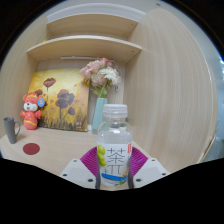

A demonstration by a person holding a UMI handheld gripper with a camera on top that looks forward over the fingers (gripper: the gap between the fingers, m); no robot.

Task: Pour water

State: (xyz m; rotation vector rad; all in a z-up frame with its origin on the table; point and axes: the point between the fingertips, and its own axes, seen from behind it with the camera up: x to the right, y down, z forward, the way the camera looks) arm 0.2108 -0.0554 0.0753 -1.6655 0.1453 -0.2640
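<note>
Water bottle [116, 150], white-capped, green-labelled: upright, clamped between my jaws' pink pads [92, 160]. Beyond it on the counter [60, 150]: flower vase [100, 110], poppy painting [58, 100], toy figure [32, 110], grey mug [10, 128], red coaster [32, 148].

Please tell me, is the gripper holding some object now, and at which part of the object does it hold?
The hand-held gripper holds a clear water bottle at its labelled lower body, one finger pressing on each side. Its white cap is still on.
</note>
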